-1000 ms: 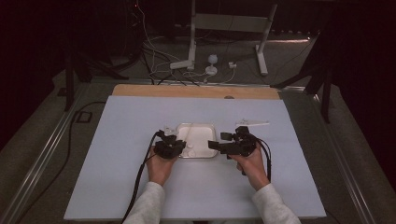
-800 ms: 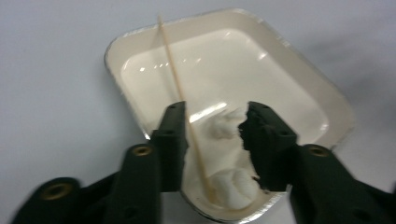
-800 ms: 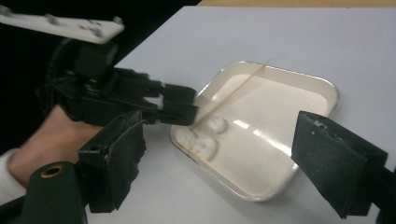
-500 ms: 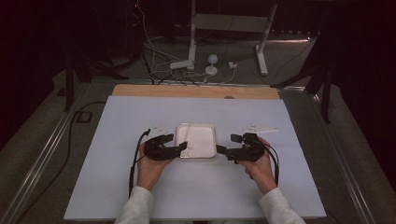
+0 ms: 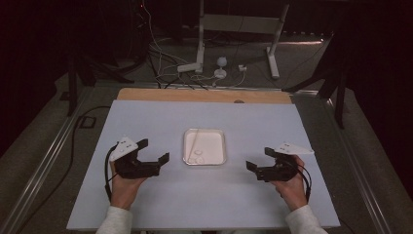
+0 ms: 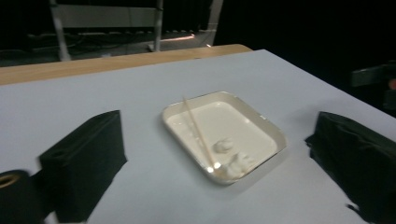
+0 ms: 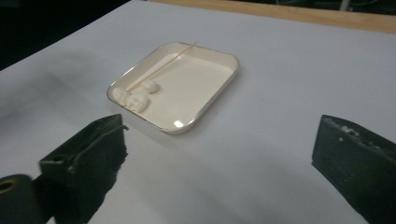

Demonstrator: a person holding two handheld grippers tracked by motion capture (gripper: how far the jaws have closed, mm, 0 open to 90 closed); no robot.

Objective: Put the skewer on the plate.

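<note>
A shallow white tray (image 5: pixel 217 137) sits in the middle of the pale table. In it lie a thin wooden stick (image 6: pixel 195 127) and three small white lumps (image 7: pixel 137 100) near its front edge. My left gripper (image 5: pixel 155 150) rests to the left of the tray, open, with nothing between its black fingers (image 6: pixel 86 161). My right gripper (image 5: pixel 258 158) is to the right of the tray and a little nearer the person, also open and empty, its fingers (image 7: pixel 359 165) spread wide. Both stand well apart from the tray.
A wooden strip (image 5: pixel 204 95) runs along the table's far edge. Beyond it on the floor are cables (image 5: pixel 180 73) and a metal stand's legs (image 5: pixel 272 53). Metal rails (image 5: pixel 44 165) flank the table. A cable (image 5: pixel 107 170) trails from the left gripper.
Both grippers have drawn away from the tray, left one leftward and right one rightward, and back toward the person. The tray stays in place.
</note>
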